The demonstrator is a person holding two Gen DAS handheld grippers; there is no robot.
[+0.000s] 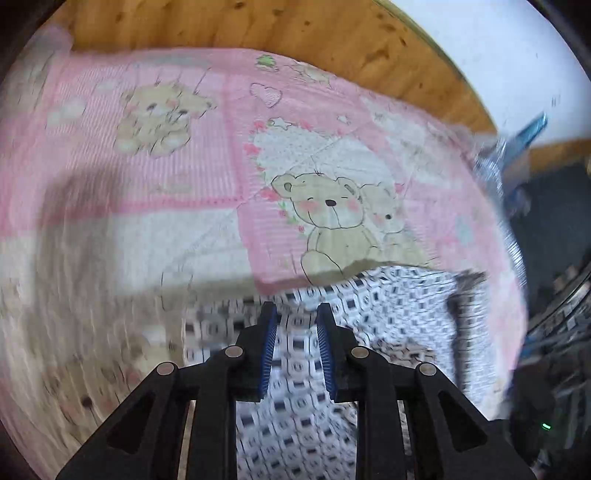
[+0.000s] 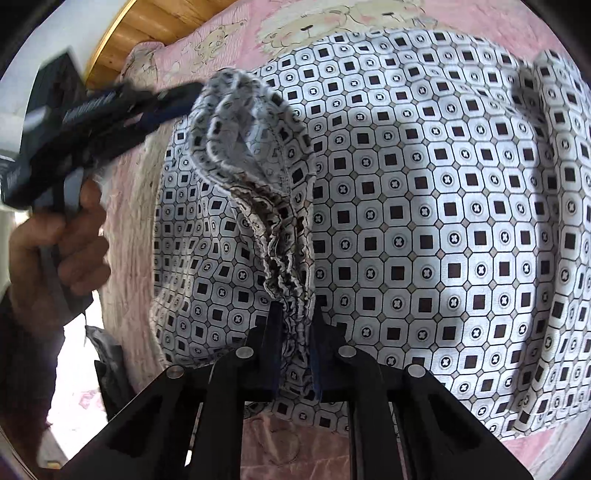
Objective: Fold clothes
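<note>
A white garment (image 2: 424, 206) printed with black squares and rings lies spread on a pink teddy-bear bedsheet (image 1: 207, 155). My right gripper (image 2: 295, 325) is shut on its bunched, ruffled edge (image 2: 280, 236), which rises in a ridge toward the upper left. At the far end of that ridge is my left gripper (image 2: 184, 98), held by a hand (image 2: 70, 251), with its blue tips at the lifted corner. In the left wrist view, the left gripper (image 1: 295, 314) has its blue pads (image 1: 267, 350) close together with the garment (image 1: 399, 306) between them. That view is blurred by motion.
A wooden headboard (image 1: 295, 33) runs behind the bed, with a white wall (image 1: 498, 55) beyond it. Dark clutter (image 1: 554, 314) lies past the bed's right edge. In the right wrist view the pink sheet (image 2: 125, 236) drops off at the left, by the person's sleeve.
</note>
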